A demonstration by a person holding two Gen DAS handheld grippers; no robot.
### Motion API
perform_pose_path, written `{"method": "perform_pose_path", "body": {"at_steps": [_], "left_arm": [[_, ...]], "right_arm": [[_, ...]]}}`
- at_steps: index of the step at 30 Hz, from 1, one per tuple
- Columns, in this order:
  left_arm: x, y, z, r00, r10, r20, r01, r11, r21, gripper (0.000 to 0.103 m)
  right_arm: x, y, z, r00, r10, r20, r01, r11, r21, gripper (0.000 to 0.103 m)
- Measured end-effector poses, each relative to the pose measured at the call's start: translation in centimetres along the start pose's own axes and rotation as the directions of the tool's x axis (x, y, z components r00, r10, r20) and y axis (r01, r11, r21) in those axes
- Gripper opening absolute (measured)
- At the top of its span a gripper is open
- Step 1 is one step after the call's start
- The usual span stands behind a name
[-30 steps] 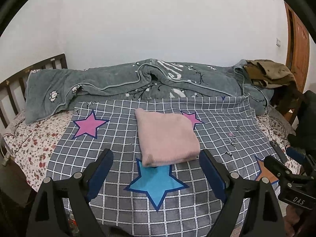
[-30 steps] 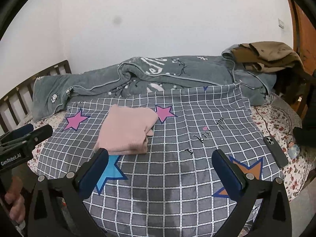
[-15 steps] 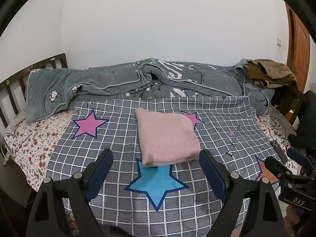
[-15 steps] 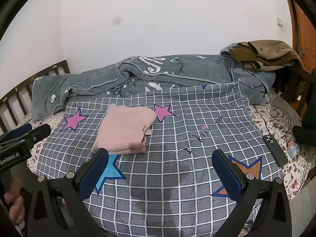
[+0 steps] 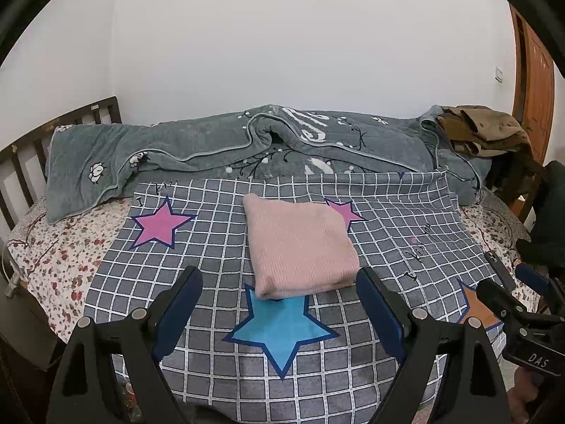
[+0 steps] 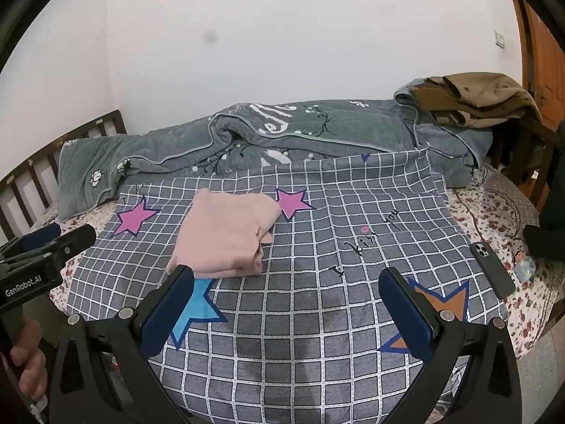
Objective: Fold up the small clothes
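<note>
A pink knit garment [image 5: 298, 245] lies folded into a rectangle on the grey checked cloth [image 5: 219, 247] with coloured stars, spread on the bed. It also shows in the right wrist view [image 6: 226, 238], left of centre. My left gripper [image 5: 279, 282] is open and empty, held above the cloth just in front of the garment's near edge. My right gripper [image 6: 286, 286] is open and empty, to the right of the garment and apart from it. The right gripper shows at the right edge of the left wrist view [image 5: 522, 300]; the left gripper shows at the left edge of the right wrist view [image 6: 42, 247].
A rumpled grey-green quilt [image 5: 247, 148] lies along the wall behind the cloth. Brown clothes [image 5: 483, 130] are piled at the far right. A dark phone [image 6: 491, 268] lies on the floral sheet [image 6: 501, 219] right of the cloth. A wooden headboard [image 5: 21, 162] stands at left, a door [image 5: 536, 81] at right.
Both grippers have drifted slightly back; the view has shifted a little. The garment has not moved and both grippers stay open.
</note>
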State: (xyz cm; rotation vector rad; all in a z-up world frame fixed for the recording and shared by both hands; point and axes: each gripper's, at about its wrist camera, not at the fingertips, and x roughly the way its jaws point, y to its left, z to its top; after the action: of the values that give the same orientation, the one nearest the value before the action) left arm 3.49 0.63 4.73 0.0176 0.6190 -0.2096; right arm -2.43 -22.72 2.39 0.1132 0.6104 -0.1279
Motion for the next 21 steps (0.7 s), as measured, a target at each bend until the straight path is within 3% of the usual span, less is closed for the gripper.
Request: {"method": "perform_pose_path", "body": {"at_steps": [21], "left_arm": [[-0.1,0.57,-0.01,1.0,-0.001,0.008,0.001,1.0,-0.003,0.088]], "right_arm": [[0.1,-0.02,0.2,1.0,0.018,-0.002,-0.017,1.0,0.003,0.102]]}}
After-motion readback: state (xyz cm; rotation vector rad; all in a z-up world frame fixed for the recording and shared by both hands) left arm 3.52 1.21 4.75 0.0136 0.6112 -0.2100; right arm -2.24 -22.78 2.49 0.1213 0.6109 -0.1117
